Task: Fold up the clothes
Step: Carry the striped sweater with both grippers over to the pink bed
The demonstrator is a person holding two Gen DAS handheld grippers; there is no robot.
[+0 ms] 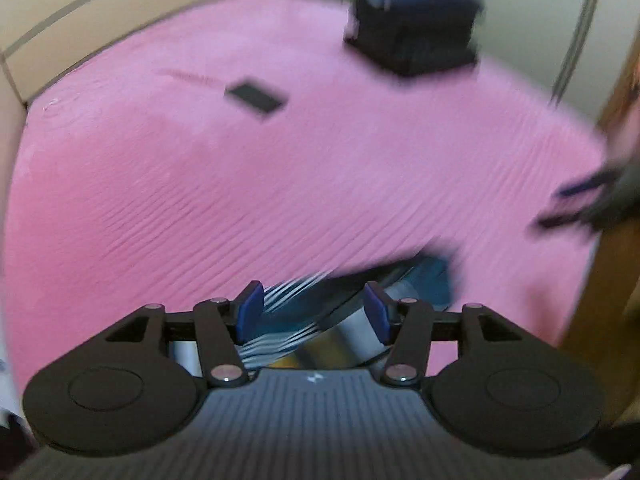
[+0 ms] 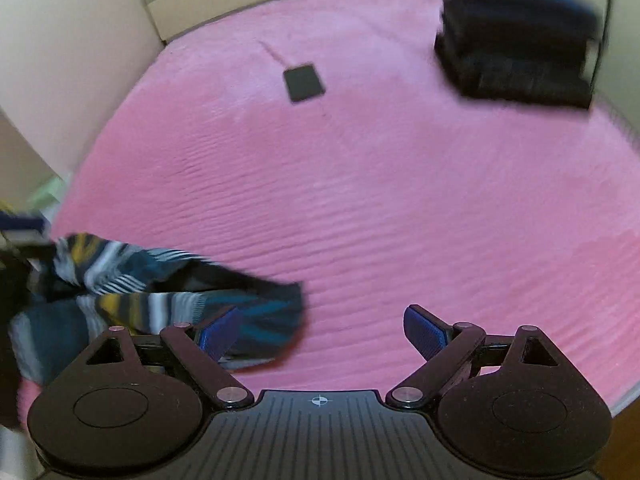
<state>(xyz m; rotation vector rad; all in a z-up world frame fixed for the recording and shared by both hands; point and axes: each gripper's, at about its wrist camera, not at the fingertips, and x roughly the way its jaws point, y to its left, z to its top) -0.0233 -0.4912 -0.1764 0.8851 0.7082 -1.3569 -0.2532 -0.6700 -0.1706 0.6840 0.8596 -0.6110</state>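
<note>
Both views are smeared by blur, so the one striped garment (image 2: 160,300) at the near left of the pink bed (image 2: 380,200) is hard to read. It passes between the left tool (image 1: 314,314), whose pads stand apart, while the right tool (image 2: 320,332) gapes wide over bare bedding. Far off lie one small flat black item (image 2: 304,82) and one dark box (image 2: 516,56).

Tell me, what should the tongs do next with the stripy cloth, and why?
Probably lay the stripy cloth flat on the pink blanket. It looks bunched near the blanket's edge, too crumpled to fold. Both the left tongs and the right tongs are open. The left ones are already right over the cloth, so they could pinch an edge first.
</note>
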